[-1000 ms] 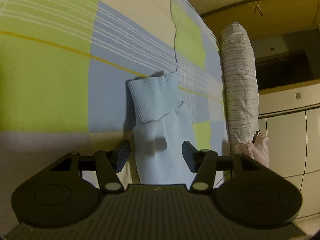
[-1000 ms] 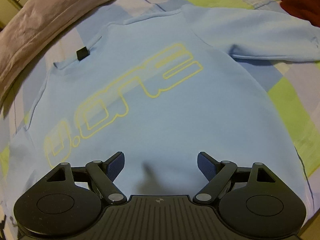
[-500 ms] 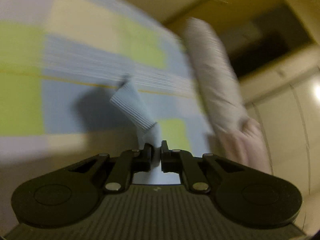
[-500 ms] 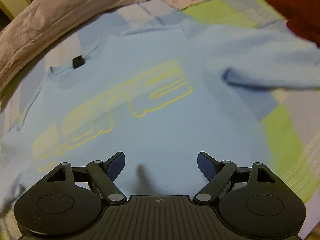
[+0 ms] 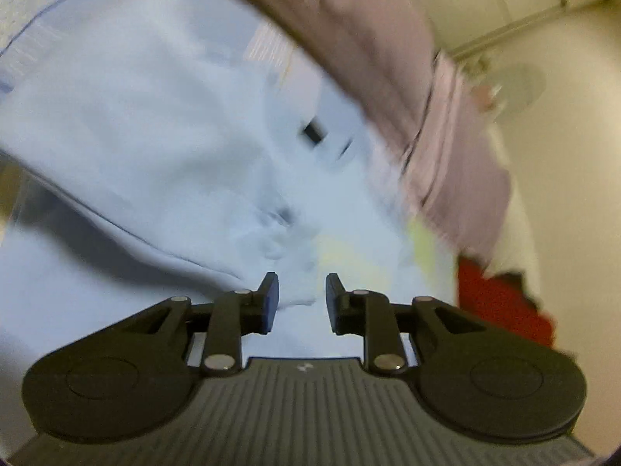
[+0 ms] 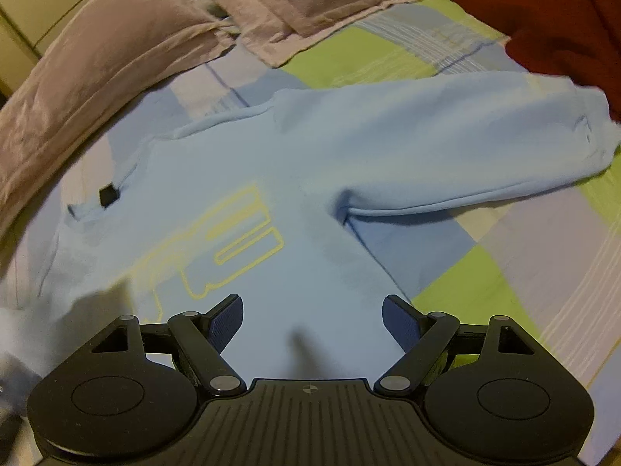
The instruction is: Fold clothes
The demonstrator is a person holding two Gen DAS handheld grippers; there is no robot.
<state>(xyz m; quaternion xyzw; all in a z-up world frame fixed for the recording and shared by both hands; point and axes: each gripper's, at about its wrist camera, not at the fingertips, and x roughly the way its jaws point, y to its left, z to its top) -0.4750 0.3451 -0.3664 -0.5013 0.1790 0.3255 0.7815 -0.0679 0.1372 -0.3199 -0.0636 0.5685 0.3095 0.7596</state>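
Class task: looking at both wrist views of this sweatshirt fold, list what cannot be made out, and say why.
- Left wrist view: motion blur; whether the left gripper holds any sweatshirt cloth is unclear.
- Right wrist view: yellow lettering partly covered by a blurred fold, unreadable.
- Right wrist view: red cloth cut by the edge; its kind unknown.

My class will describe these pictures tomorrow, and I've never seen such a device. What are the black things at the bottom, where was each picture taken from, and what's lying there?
The black things are hand-held grippers, one in each of a person's hands; there is no robot arm. Each carries a camera looking along its jaws. The blurred picture comes from the left gripper, the other from the right gripper. A light blue sweatshirt lies on a checked bedsheet, with a pillow and a red cloth beyond. Both pairs of jaws stand apart, the left narrowly, apparently holding nothing.
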